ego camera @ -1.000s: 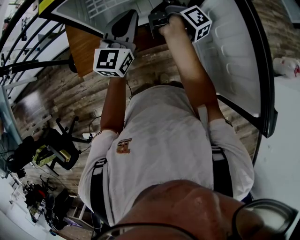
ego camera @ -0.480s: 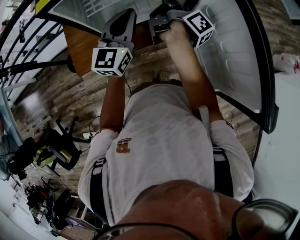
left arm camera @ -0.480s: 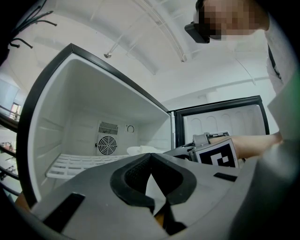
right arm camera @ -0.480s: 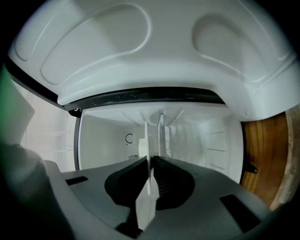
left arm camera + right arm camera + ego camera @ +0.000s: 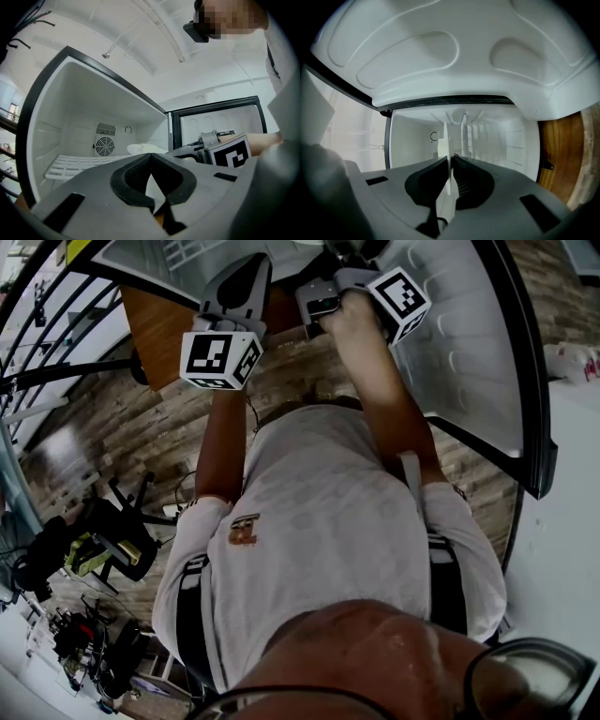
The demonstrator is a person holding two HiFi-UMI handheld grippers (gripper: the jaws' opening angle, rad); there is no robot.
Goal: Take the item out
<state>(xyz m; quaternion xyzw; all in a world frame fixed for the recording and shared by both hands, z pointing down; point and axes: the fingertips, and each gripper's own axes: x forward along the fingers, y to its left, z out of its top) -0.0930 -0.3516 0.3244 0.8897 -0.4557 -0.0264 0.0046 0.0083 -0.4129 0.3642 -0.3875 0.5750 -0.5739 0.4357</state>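
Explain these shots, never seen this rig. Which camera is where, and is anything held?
There is no robot here. A person holds a two-jaw gripper in each hand, each carrying a marker cube. The head view comes from a camera on the person's head, looking down their body at both grippers held toward an open fridge. Its door stands open on the right. The other two cameras ride on the grippers and look along their jaws. The left gripper is shut and empty, in front of the fridge's wire shelf. The right gripper is clamped on a thin white item, seen edge-on and perhaps a plate. I cannot tell whether it rests on the shelf.
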